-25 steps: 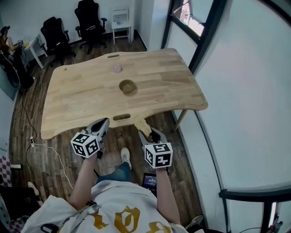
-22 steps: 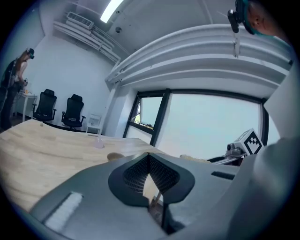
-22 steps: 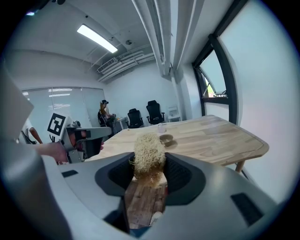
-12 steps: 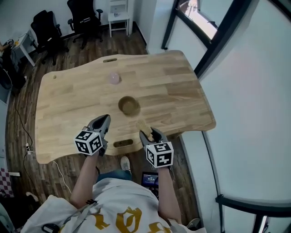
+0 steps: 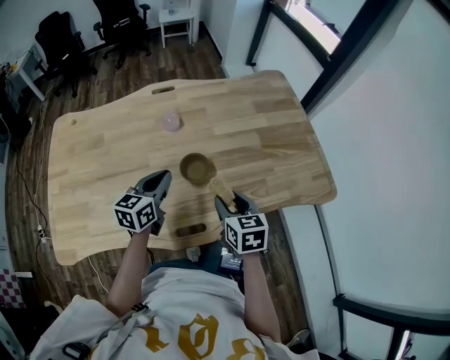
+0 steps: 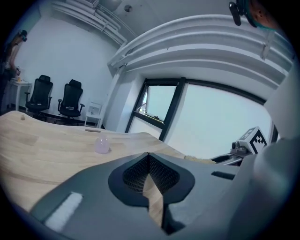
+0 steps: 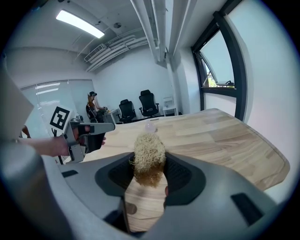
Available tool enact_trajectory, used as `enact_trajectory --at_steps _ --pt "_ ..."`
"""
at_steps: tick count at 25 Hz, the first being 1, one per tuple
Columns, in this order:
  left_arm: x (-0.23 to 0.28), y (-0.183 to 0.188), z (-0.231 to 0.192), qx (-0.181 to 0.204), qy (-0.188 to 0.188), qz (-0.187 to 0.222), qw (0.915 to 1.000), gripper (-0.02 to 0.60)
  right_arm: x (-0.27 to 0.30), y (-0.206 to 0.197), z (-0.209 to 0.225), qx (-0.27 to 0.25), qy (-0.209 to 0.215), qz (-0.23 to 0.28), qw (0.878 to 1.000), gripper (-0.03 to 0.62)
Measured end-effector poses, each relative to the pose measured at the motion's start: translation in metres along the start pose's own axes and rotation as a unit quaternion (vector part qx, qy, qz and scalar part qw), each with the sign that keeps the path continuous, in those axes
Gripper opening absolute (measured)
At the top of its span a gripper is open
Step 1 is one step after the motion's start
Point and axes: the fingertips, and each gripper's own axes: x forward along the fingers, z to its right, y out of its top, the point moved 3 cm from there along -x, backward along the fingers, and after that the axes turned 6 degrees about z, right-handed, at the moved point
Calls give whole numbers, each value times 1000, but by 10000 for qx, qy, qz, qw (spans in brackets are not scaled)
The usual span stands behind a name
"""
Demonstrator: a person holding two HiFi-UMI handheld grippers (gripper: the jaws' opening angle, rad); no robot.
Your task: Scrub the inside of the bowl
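A small brown wooden bowl (image 5: 197, 169) stands upright on the light wooden table (image 5: 267, 140), a little nearer the front edge than the middle. My right gripper (image 5: 226, 202) is just right of and in front of it, shut on a tan fibrous scrubber (image 5: 220, 188) (image 7: 149, 159) that sticks out past the jaws. My left gripper (image 5: 161, 181) hovers just left of the bowl, shut and empty (image 6: 149, 157). Neither gripper view shows the bowl; the jaws and scrubber hide it.
A small pale pink object (image 5: 171, 122) (image 6: 101, 145) sits behind the bowl. A cable slot (image 5: 190, 230) lies near the table's front edge. Black office chairs (image 5: 56, 35) and a white side table (image 5: 176, 17) stand beyond. A window wall runs along the right.
Both grippers have moved forward from below the table's front edge to over the table, ending up on either side of the bowl. The scrubber stays in the right gripper.
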Motion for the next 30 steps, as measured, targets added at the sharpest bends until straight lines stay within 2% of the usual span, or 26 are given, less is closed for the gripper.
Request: enact_trajectory --at_steps 3,6,12,15,18,25,28,30 --pt "0 0 -18 -160 188 56 9997 2 8 -2 1 -16 9 -89 10000 173" --pt "8 3 -27 -108 242 -29 9996 2 20 2 7 10 23 -109 9999 173" --pt "30 -1 -35 24 270 -336 9991 2 44 8 16 28 189 -187 9996 173" --pt "41 -12 -47 26 428 -575 9974 2 55 5 22 59 198 -267 9994 173" --pt "51 -26 -57 -124 476 -791 9957 3 68 2 31 124 179 -358 9991 173" --pt "72 -48 -70 -507 333 -1315 9895 5 85 -7 39 220 163 -607 9978 173" --pt "86 -59 -73 -652 214 -1666 9836 69 93 -12 42 269 202 -726 9968 173" --pt "94 -67 -74 -664 162 -1914 9791 91 98 -13 41 285 265 -771 9963 173"
